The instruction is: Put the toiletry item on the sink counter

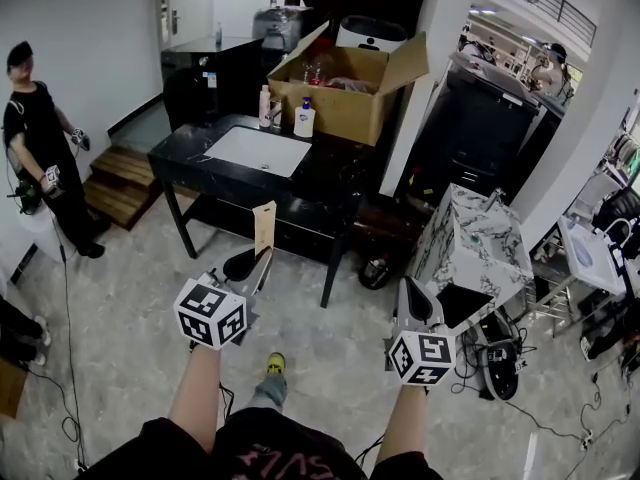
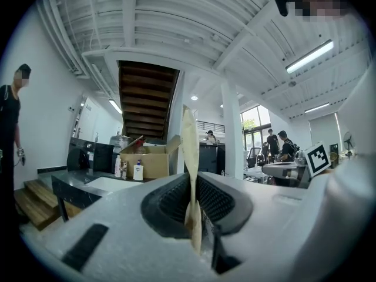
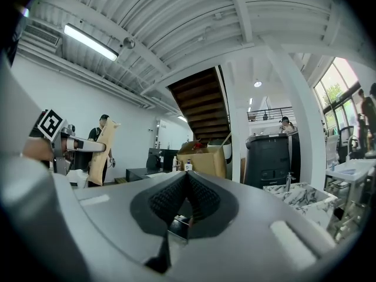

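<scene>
Pinched in left tongs [image 1: 258,260]: flat tan packet [image 1: 264,226], standing on edge, long axis up and forward. Straight ahead, well apart: black bench [image 1: 335,173] with white sink [image 1: 258,151]. Right tongs [image 1: 413,296] pressed together, empty. Likely a forward carry by left side alone.

Open-plan office or studio, not a home: a black sink counter [image 1: 335,173] with a white basin [image 1: 258,151] stands freely beside a cardboard box [image 1: 345,103], under ceiling tube lights [image 2: 310,56], near a staircase [image 2: 144,98], loose floor cables [image 1: 67,348] and people at desks [image 2: 286,145].
</scene>
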`<state>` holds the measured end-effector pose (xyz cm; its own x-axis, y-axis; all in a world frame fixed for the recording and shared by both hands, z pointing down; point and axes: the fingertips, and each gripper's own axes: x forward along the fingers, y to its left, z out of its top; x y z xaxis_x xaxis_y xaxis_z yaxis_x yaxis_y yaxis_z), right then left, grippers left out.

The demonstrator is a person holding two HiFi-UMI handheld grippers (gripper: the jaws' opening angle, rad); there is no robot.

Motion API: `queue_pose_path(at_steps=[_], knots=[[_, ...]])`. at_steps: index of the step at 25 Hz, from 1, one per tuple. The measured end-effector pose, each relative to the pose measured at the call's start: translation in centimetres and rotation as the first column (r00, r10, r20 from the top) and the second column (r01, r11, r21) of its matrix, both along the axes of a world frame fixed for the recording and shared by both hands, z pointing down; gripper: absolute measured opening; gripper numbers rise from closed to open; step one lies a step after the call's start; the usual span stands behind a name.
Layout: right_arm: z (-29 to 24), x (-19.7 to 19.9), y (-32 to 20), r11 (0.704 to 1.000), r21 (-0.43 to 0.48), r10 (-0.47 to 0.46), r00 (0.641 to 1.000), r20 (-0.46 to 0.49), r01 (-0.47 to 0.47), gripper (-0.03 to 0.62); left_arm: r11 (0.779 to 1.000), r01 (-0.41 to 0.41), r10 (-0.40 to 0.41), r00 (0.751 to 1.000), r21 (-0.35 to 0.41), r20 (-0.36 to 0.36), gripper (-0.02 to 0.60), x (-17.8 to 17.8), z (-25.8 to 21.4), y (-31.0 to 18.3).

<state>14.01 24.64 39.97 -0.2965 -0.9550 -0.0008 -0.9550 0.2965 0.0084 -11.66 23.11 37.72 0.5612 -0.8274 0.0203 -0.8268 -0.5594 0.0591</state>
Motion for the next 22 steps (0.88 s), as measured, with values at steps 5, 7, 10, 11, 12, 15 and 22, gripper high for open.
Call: queue_pose_path(at_steps=[5,7,10,11,12,15,22], knots=[[0.6,0.0,-4.2,1.000,-0.015,0.017,1.000,-0.012,-0.017,0.011,1.000,-0.021,0.021,1.000,-0.022,0.002,0.028,0.1,1.1,-4.2],[0.3,-0.2,-6.1,1.000,-0.010,0.025,1.000,-0.012,-0.025,0.011,1.000,-0.018,0.018,1.000,-0.026,-0.008,0.028,-0.5,1.0,-6.0],[0.3,-0.6,-8.9,0.999,-0.004,0.038,0.999,-0.006,-0.038,0.011,0.999,-0.011,0.010,1.000,-0.032,-0.017,0.028,-1.6,1.1,-8.8],[0.4,-0.7,-9.7,0.999,-0.006,0.043,0.999,-0.005,-0.043,0.011,0.999,-0.010,0.009,1.000,-0.035,-0.020,0.028,-1.9,1.2,-9.7],[0.4,-0.8,-10.6,0.999,-0.008,0.047,0.999,-0.006,-0.047,0.011,0.999,-0.011,0.010,1.000,-0.038,-0.023,0.028,-2.0,1.3,-10.5],[0.6,-1.3,-12.9,0.999,-0.018,0.049,0.999,-0.010,-0.049,0.011,0.999,-0.012,0.011,1.000,-0.050,-0.023,0.028,-2.6,1.8,-12.7],[1.0,-1.6,-17.1,0.997,-0.031,0.070,0.997,-0.026,-0.071,0.011,0.996,-0.037,0.034,0.999,-0.081,-0.037,0.028,-2.4,3.3,-17.3]])
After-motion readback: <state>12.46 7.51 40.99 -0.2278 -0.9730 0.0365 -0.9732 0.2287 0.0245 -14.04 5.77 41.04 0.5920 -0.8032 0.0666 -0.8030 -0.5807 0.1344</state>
